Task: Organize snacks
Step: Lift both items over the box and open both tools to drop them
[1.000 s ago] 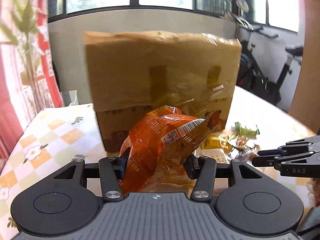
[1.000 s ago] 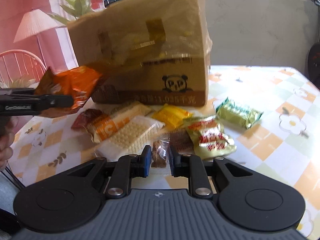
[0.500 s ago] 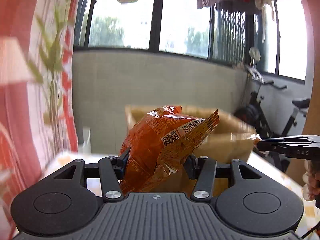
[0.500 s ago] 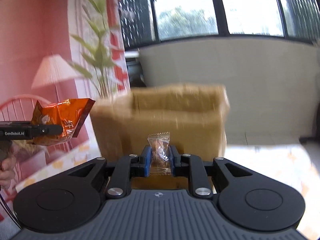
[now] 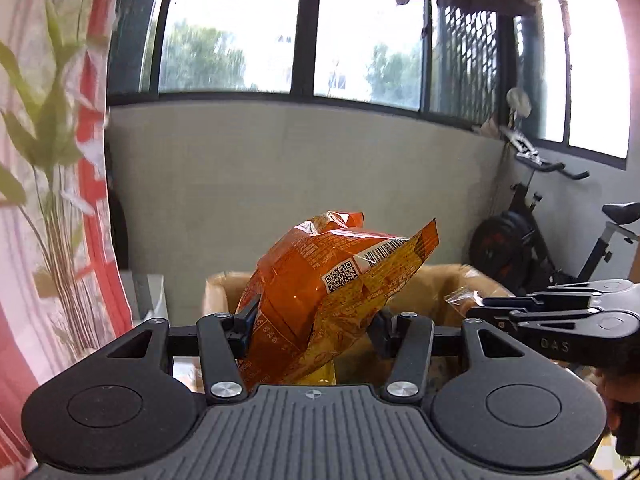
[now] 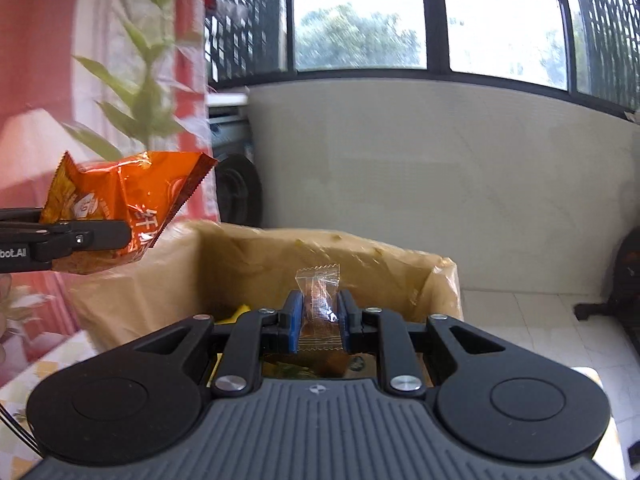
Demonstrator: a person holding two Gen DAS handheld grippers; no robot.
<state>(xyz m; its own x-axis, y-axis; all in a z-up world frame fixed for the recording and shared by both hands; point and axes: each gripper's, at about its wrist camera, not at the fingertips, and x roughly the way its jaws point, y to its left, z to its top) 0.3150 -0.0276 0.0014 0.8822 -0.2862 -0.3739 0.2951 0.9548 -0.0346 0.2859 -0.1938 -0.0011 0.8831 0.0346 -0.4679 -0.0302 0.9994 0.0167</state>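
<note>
In the left wrist view, our left hand-held gripper (image 5: 314,320) is clamped on an orange bag (image 5: 336,288), which stands up between the fingers (image 5: 249,316) with its barcode and QR label facing us. Just beyond and below the bag lies the open box (image 5: 432,280), lined with clear film. To the right of our fingers the right hand-held gripper (image 5: 476,307) reaches in sideways over the box rim, pinching a small clear candy (image 5: 460,298) at its tip. Part of the hand holding it shows at the far right edge. Farther off, beyond the box, stand a grey wall, windows, and an exercise bike (image 5: 560,240) to the right; a plant (image 5: 48,140) rises on the left.

In the right wrist view, our right hand-held gripper (image 6: 319,322) is closed on the candy (image 6: 319,304), held upright between the blue pads (image 6: 294,320). Directly ahead and beneath the fingers sits the box (image 6: 400,264), open at the top, with a few yellowish wrappers visible low inside; we cannot tell what they are. Up and to the left, the left hand-held gripper (image 6: 120,236) comes in from the edge, gripping the orange bag (image 6: 116,204) above the box's left corner. A strip of the patterned desk (image 6: 48,364) shows at the lower left.
</note>
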